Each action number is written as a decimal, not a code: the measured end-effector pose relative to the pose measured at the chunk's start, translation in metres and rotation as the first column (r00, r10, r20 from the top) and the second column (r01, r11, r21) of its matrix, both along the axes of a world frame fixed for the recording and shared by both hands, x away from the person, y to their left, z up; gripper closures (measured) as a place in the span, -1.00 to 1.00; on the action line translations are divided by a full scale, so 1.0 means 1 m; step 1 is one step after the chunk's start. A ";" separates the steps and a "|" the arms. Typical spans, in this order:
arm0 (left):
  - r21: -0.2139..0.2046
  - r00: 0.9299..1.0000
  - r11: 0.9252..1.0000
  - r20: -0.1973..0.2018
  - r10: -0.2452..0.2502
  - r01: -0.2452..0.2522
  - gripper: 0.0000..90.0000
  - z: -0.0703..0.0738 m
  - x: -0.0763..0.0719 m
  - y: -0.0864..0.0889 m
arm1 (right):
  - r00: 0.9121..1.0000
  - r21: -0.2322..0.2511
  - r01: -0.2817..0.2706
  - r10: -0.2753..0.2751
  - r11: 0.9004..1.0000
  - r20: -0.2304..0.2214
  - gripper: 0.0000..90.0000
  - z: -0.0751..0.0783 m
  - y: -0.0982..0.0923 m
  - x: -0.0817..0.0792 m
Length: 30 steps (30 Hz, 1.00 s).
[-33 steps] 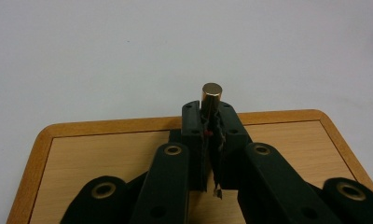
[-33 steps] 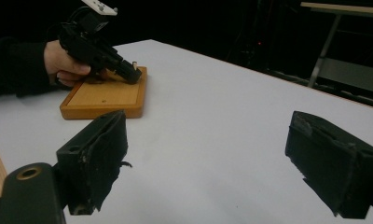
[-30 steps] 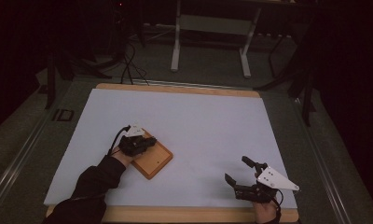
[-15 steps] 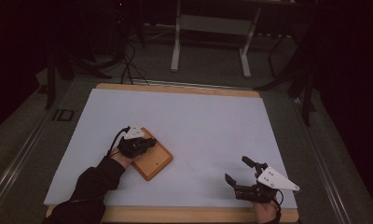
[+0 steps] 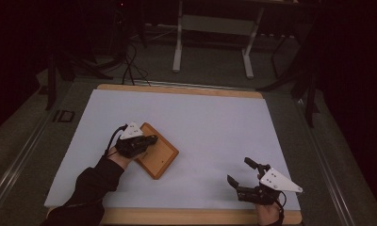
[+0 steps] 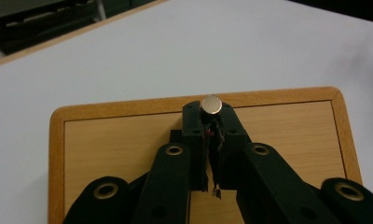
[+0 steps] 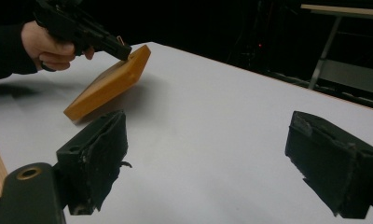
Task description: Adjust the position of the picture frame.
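Observation:
A wooden board (image 5: pixel 162 159) with a raised rim lies left of centre on the white table sheet (image 5: pixel 210 122). My left gripper (image 5: pixel 149 140) is shut on a small silver knob (image 6: pixel 211 103) at the board's edge, with its jaws (image 6: pixel 211 122) pressed together just under it. In the right gripper view the board (image 7: pixel 105 84) is tilted: the left gripper (image 7: pixel 121 49) holds one edge up while the opposite edge rests on the sheet. Near the table's front right edge my right gripper (image 5: pixel 238 170) is open, and nothing sits between its jaws (image 7: pixel 208 154).
The sheet covers a wooden table whose edge (image 5: pixel 186 89) shows at the back and front. Beyond it a metal stand (image 5: pixel 210 42) and cables sit on the dark floor. A person's dark sleeve (image 5: pixel 90 188) comes in at the bottom left.
My left gripper has risen a little, and the held edge of the board has come up with it. The right gripper has kept still.

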<state>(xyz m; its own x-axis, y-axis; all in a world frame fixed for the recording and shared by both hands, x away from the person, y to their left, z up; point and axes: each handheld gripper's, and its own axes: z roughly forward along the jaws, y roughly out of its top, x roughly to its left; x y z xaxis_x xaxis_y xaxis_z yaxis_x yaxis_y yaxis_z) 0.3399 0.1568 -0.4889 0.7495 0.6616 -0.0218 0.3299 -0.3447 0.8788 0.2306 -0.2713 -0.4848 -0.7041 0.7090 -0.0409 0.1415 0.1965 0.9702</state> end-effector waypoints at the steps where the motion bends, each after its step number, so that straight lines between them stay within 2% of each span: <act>1: 0.000 1.000 1.000 0.000 0.000 0.000 0.91 0.000 0.000 0.000 | 1.000 0.000 0.000 0.000 1.000 0.000 -0.72 0.000 0.000 0.000; 7: -0.006 1.000 1.000 0.011 -0.007 0.007 0.91 0.012 -0.003 -0.013 | 1.000 0.003 0.000 0.000 1.000 0.002 -0.72 0.000 0.000 0.000; 14: -0.007 0.999 1.000 0.025 -0.024 0.024 0.91 0.020 -0.004 -0.039 | 1.000 0.002 -0.001 0.001 1.000 0.005 -0.72 0.000 0.000 0.000; 15: -0.009 0.999 1.000 0.017 -0.029 0.029 0.91 0.021 -0.003 -0.043 | 1.000 0.003 0.000 0.000 1.000 0.006 -0.72 0.000 0.000 0.000; 17: -0.023 0.999 0.999 0.013 -0.031 0.031 0.91 0.021 -0.002 -0.050 | 1.000 0.005 0.000 0.000 1.000 0.006 -0.72 0.000 0.000 0.000; 21: -0.018 0.999 0.998 -0.007 -0.052 0.052 0.91 0.019 0.003 -0.065 | 1.000 0.005 -0.003 0.003 1.000 0.005 -0.72 0.000 0.000 0.000; 30: 0.027 0.995 0.995 -0.033 -0.097 0.098 0.91 0.006 0.010 -0.095 | 1.000 0.010 -0.002 0.002 1.000 0.006 -0.72 0.001 -0.002 0.000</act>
<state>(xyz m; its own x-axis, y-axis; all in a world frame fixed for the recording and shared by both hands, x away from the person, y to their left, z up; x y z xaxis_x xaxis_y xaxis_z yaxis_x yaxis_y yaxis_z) 0.3499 0.0621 -0.4832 0.8098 0.5860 -0.0287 0.3210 -0.4016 0.8577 0.2306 -0.2731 -0.4843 -0.7054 0.7078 -0.0382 0.1350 0.1870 0.9730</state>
